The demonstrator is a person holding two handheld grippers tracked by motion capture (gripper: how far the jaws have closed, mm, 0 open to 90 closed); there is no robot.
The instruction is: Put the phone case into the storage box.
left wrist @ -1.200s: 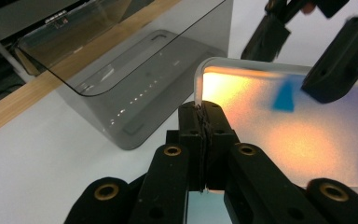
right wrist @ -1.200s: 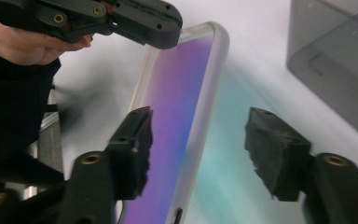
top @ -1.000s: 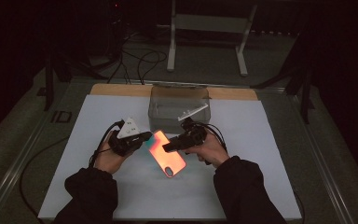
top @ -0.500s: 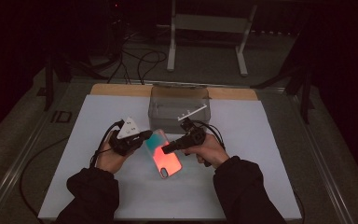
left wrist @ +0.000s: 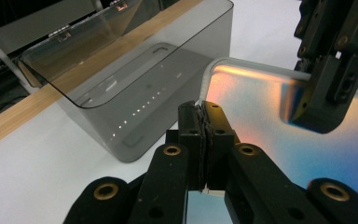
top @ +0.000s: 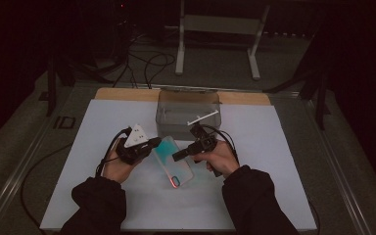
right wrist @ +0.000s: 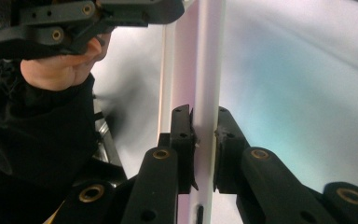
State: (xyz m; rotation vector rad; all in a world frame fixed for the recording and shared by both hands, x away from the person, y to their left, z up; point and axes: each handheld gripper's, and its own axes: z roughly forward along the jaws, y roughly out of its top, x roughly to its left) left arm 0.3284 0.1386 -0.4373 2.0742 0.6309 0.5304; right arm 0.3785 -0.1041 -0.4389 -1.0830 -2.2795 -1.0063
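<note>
A phone case (top: 176, 161), iridescent and translucent, is held just above the white table (top: 284, 147), tilted, in front of a clear grey bin (top: 188, 110). It is gripped on two sides at once.

The left gripper (top: 152, 144) is clamped on the case's edge near a rounded corner; in the left gripper view (left wrist: 204, 121) its jaws are seen pressed together with only the thin rim between them. The right gripper (top: 176, 157) is closed on the opposite long edge; its jaws have just been closing, and in the right gripper view (right wrist: 204, 140) the pale side wall of the case (right wrist: 209, 70) is pinched between the two pads. In that view the left hand (right wrist: 60, 70) and its gripper are seen farther off at the case's other side.

The bin stands open-topped just behind the case, against a wooden strip (top: 122, 94) at the table's far edge, and appears empty. The case (left wrist: 261, 107) is seen just beside the bin's near wall (left wrist: 135, 93), apart from it.

As a judgement: the pick-up is done and a two-sided grip has been secured. What is left seems to be the carrying of the case over the bin's rim and its release inside, or some flexing or turning of it first; which is intended cannot be told. Nothing has been placed in the bin yet.
</note>
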